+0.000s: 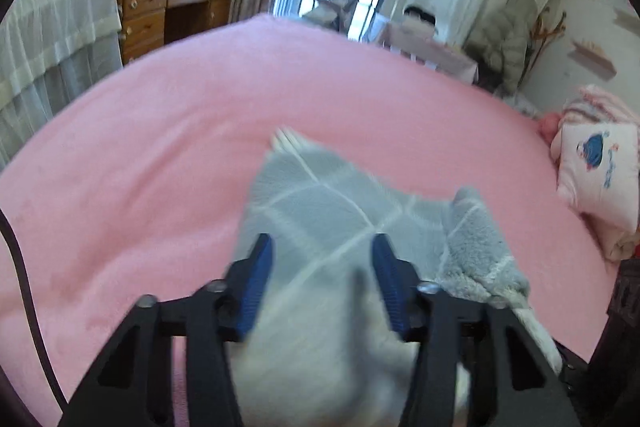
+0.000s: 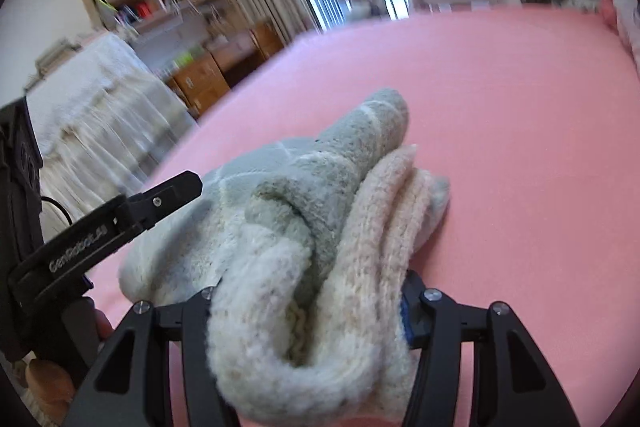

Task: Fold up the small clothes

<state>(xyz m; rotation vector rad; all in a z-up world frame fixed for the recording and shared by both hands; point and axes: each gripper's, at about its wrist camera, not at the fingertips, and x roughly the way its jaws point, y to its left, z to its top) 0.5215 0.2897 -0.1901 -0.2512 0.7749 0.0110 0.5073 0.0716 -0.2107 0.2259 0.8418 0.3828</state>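
The right claw [image 2: 316,291] pinched the bunched fuzzy grey garment [image 2: 320,211] above the pink bed [image 2: 520,147]; the left claw [image 1: 322,283] stood spread around it. Lay it flat first, I'd say.

A: Left gripper [image 1: 322,259]?
B: Angled downward; blue-padded fingers [image 1: 256,287] stand apart, grey cloth lying between them, pads not visibly pressing. Its black finger also shows in the right wrist view.
A: Right gripper [image 2: 316,291]?
B: Angled downward; fingers [image 2: 412,311] clamped either side of a thick fleecy bundle. A person's fingertip shows beside the left gripper.
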